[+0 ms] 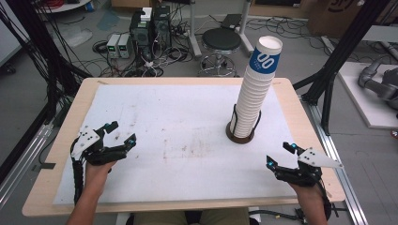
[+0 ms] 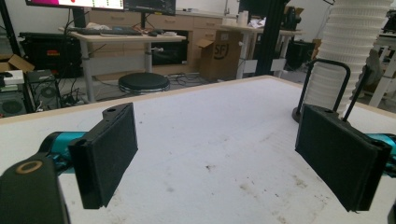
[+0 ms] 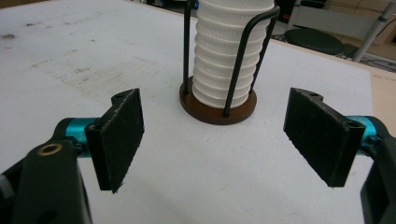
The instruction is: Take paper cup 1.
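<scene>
A tall stack of white paper cups (image 1: 257,89) stands in a black wire holder on a round brown base (image 1: 241,135), right of the table's middle; the top cup carries a blue band. My left gripper (image 1: 121,132) hovers open near the table's left front, nothing between its pads (image 2: 109,151). The cup stack (image 2: 348,51) shows far off at the right in the left gripper view. My right gripper (image 1: 279,154) is open near the right front edge, below the holder. In the right gripper view the cup stack (image 3: 229,56) and base (image 3: 217,109) lie just beyond the spread jaws.
A white sheet (image 1: 178,140) with faint stains covers the wooden table (image 1: 61,140). Beyond the far edge stand a black stool (image 1: 220,42), computer boxes and cables (image 1: 141,42) on the floor. Black frame posts (image 1: 338,56) rise at the right.
</scene>
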The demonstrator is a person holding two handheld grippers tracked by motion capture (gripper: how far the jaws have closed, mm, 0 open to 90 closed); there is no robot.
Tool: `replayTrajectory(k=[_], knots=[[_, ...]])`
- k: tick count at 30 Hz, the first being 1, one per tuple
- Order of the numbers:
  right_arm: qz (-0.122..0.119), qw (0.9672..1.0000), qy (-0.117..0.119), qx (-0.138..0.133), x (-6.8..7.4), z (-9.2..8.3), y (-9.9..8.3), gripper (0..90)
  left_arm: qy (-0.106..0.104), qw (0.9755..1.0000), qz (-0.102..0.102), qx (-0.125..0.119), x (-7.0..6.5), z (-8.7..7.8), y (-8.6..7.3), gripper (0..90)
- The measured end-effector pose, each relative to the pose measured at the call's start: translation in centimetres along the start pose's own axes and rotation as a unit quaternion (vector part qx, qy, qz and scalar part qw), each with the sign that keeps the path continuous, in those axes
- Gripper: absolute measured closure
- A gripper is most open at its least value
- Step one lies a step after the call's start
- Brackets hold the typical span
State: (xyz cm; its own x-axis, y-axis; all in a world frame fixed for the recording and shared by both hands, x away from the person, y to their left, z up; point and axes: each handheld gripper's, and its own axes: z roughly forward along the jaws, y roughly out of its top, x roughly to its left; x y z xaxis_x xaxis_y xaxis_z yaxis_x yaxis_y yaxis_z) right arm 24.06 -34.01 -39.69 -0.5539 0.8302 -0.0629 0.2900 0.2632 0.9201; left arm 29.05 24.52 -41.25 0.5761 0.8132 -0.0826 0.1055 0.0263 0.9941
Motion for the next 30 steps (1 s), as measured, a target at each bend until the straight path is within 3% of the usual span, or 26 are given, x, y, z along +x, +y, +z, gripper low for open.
replayTrajectory(k=[11,18,27,30], knots=[[0.011,0.9999,0.004,-0.008,-0.2,0.0,0.5,20.5,-0.005,0.9999,-0.011,-0.008,0.1,0.1,0.0,12.8],[0.012,0.9998,0.011,-0.012,-0.1,-0.2,1.0,20.5,-0.012,0.9999,-0.009,0.008,-0.1,0.3,0.1,12.0],[0.013,0.9987,0.031,-0.039,0.0,-0.9,3.8,20.4,-0.020,0.9997,-0.008,0.010,-0.5,0.4,0.4,12.0],[0.008,0.9978,0.043,-0.050,0.1,-1.2,5.9,20.4,-0.027,0.9993,-0.024,0.003,-0.6,0.5,0.4,12.0]])
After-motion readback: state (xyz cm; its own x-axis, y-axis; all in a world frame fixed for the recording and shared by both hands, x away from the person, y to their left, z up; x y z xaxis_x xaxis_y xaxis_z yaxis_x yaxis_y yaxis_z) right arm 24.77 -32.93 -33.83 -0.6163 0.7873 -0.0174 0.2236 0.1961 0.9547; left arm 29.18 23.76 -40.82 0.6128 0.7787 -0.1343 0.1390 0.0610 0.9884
